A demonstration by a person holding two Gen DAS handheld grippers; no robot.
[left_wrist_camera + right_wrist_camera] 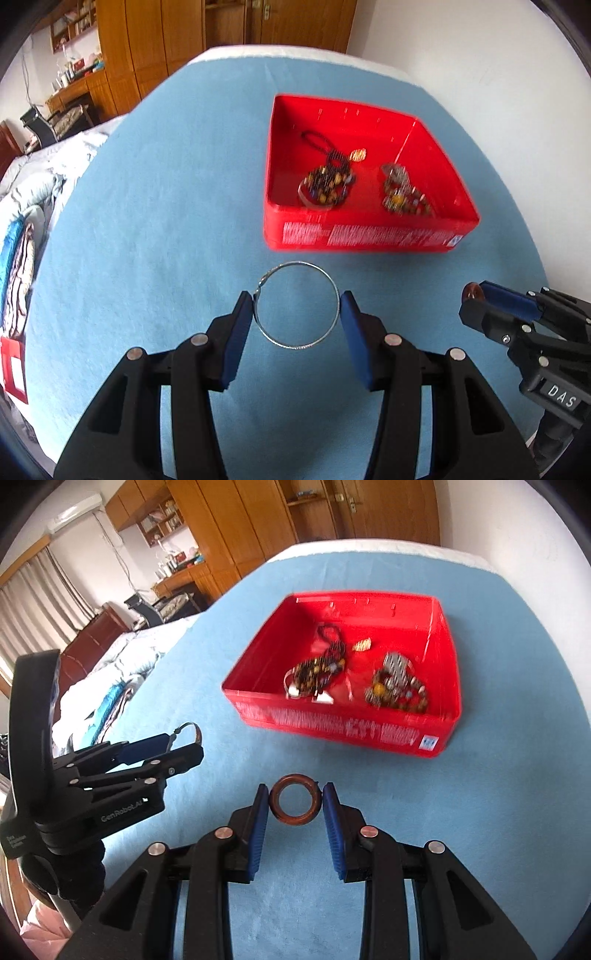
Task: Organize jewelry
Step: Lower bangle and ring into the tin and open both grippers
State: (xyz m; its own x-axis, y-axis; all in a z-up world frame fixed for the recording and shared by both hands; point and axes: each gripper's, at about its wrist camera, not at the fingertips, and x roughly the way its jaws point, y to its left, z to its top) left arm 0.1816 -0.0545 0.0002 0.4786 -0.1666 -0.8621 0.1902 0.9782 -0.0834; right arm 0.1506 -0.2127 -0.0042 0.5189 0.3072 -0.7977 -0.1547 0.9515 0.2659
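My left gripper is shut on a thin silver bangle, held between its blue pads above the blue cloth; it also shows in the right wrist view. My right gripper is shut on a brown wooden ring, also seen in the left wrist view. A red box stands ahead and holds beaded bracelets and a second heap of jewelry. The box shows in the right wrist view too.
The blue cloth covers a round table with a white edge at the back. A bed with bedding lies to the left, wooden wardrobes behind, a white wall to the right.
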